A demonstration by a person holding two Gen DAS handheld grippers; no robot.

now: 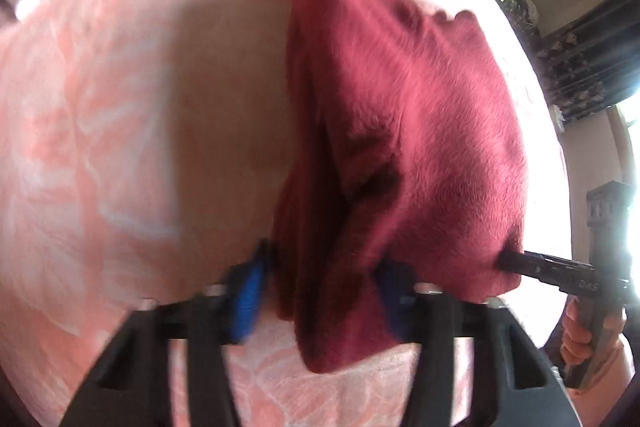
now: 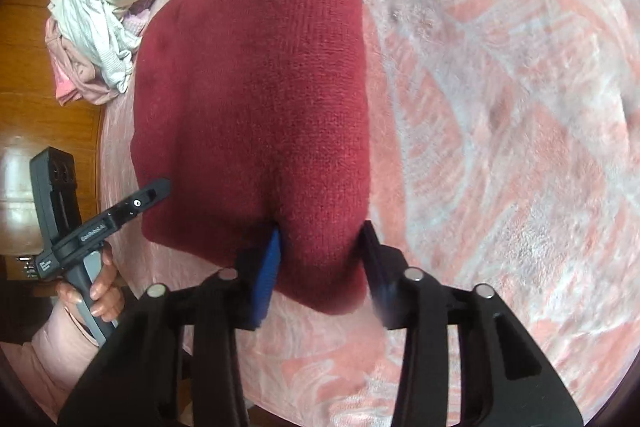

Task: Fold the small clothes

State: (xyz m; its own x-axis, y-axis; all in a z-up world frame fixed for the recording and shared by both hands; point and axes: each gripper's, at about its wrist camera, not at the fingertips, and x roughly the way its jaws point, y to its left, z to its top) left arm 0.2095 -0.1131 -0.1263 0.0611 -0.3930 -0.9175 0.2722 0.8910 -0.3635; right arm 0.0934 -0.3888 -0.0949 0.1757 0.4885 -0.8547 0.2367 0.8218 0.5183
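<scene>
Item 1, nearest: my left tool, blue pads clamping a bunched near edge of the maroon knit garment; I am reading this as a grip, with cloth filling the gap.

Item 2: my right tool, pads pinching the garment's other near corner, fabric puckering between them.

Item 3: the maroon knit garment itself, lying mostly flat on the pink patterned bedspread, its near edge lifting toward both tools. I am judging it soft, light and limp, fuzzy enough to resist slipping; thick hems and corners are giving the surest hold, since the middle would only bunch.

Item 4, farthest: a pile of pale clothes sitting at the bedspread's far corner, apart from the garment.
</scene>
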